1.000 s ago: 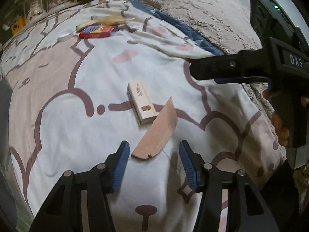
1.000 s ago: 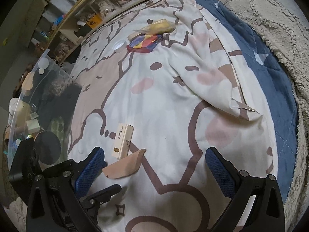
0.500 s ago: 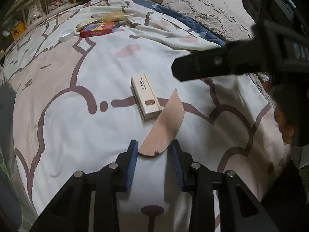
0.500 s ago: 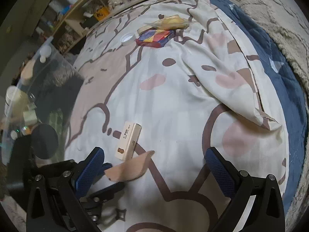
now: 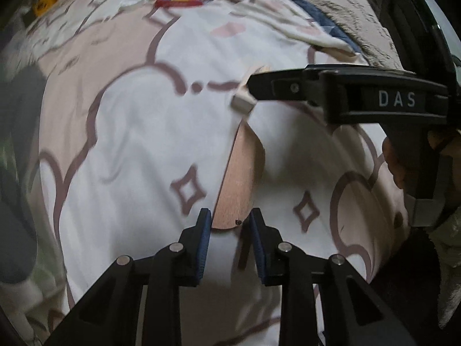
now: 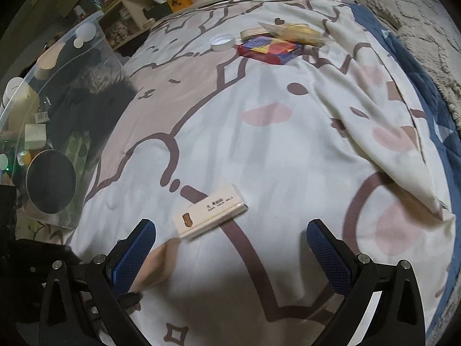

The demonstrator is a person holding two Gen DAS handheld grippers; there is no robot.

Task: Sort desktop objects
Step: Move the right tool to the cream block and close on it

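Note:
My left gripper is shut on the near end of a thin tan curved wooden piece and holds it raised above the bedsheet; the piece also shows in the right wrist view beside the left blue finger. My right gripper is open and empty, just short of a small cream wooden box lying on the sheet. In the left wrist view that box is mostly hidden behind the right gripper's black finger.
A red patterned box, a white lid and a yellow packet lie at the far end of the cartoon-print sheet. A clear plastic bin with several items stands at the left. A grey blanket is at the right.
My left gripper closed on the wooden piece and lifted it, swinging it off the sheet. My right gripper moved forward toward the cream box.

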